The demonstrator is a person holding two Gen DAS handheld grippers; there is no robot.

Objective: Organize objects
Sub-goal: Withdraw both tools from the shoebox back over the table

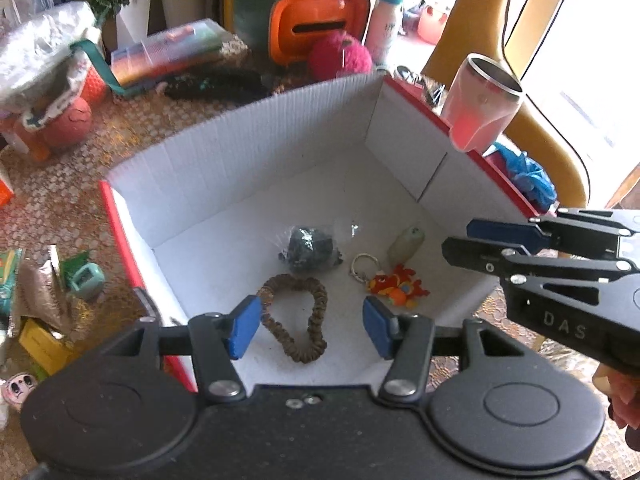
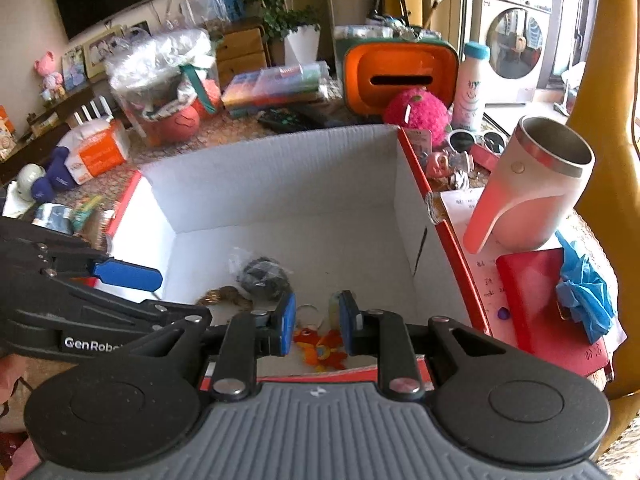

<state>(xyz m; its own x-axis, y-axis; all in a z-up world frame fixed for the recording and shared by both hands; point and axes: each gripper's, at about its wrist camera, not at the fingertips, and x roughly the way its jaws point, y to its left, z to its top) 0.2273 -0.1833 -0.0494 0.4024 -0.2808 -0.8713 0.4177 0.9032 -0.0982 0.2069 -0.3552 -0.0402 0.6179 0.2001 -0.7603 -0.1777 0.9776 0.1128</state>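
A white cardboard box (image 1: 256,140) with red outer sides stands on the table; it also shows in the right wrist view (image 2: 280,176). Inside lie a brown scrunchie (image 1: 298,320), a dark bagged item (image 1: 310,246), a red-orange keychain toy (image 1: 396,286) and a small pale tube (image 1: 406,242). My left gripper (image 1: 312,330) is open and empty above the scrunchie. My right gripper (image 2: 316,324) is open with a narrower gap, empty, above the keychain toy (image 2: 320,350) at the box's near edge. It enters the left wrist view from the right (image 1: 468,238).
A white-pink steel mug (image 2: 532,192) stands right of the box, beside a red booklet (image 2: 540,300) and a blue glove (image 2: 588,288). Behind the box are an orange tissue holder (image 2: 400,76), a pink fluffy ball (image 2: 418,114), a bottle (image 2: 472,80) and sunglasses (image 2: 476,142). Clutter fills the left.
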